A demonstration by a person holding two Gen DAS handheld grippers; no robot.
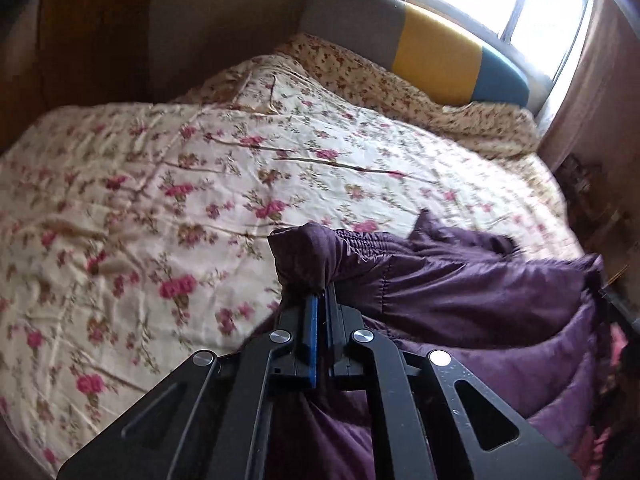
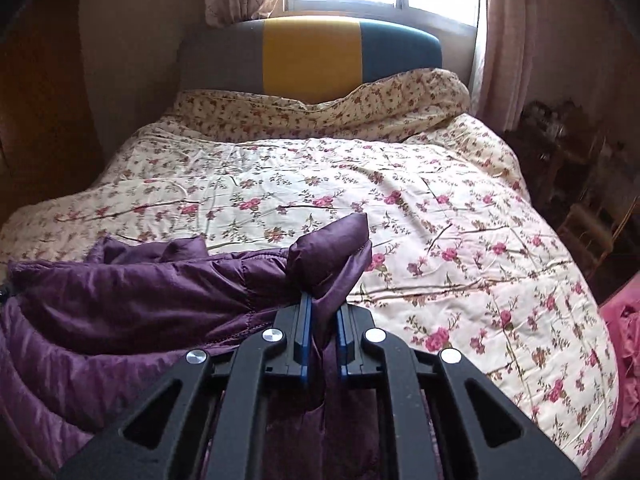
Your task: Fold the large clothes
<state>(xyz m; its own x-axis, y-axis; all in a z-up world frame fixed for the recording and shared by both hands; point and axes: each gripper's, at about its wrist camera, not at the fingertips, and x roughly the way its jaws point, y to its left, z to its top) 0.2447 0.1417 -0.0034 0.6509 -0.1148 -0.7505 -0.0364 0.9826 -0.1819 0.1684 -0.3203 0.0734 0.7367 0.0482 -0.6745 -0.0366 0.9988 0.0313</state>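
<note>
Both grippers, left gripper (image 1: 322, 300) and right gripper (image 2: 323, 308), pinch purple jacket (image 1: 460, 292) edges; advise level, taut laying onto floral bedspread (image 1: 160, 184).

Purple quilted jacket (image 1: 460, 288), shiny padded fabric with stitched seams, gathered elastic edge visible in left wrist view. Crumpled, not flat, not folded neatly. Lies at near edge of bed (image 1: 160, 184), partly raised above it. One bunched corner pinched between left gripper (image 1: 322, 300) fingers, another bunched corner (image 2: 332, 256) pinched between right gripper (image 2: 323, 304) fingers. Fabric stretches between both grips, rest hangs down below them.
</note>
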